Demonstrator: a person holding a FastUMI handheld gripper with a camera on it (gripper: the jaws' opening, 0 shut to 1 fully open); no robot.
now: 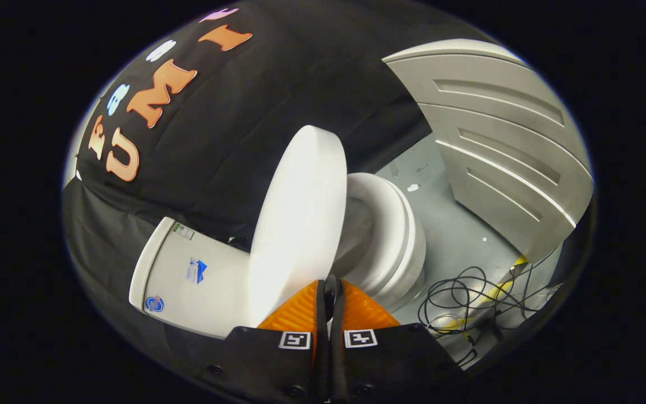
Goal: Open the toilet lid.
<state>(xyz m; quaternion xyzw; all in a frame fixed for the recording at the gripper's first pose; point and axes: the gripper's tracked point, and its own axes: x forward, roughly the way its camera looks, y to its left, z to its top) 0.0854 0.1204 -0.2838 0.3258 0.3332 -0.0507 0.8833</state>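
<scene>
**Spotter:** Right at your tongs (330, 292), the two fingers sit pressed together with almost no gap, and I see nothing clamped between them. The toilet lid (300, 224) is raised, its edge just ahead of the tips; whether they touch it I can't tell.

**Operator:** So what can go wrong for me?

**Spotter:** You have no grip on it. If the lid isn't past its balance point when you draw back, I judge it could drop onto the seat (387, 235). If you shove hard, it could knock the cistern (188, 275) behind it.

**Operator:** And further off?

**Spotter:** Beyond the bowl, loose cables (469, 306) lie on the floor (457, 224) near a panelled door (502, 140); you could snag them when you step away.
</scene>
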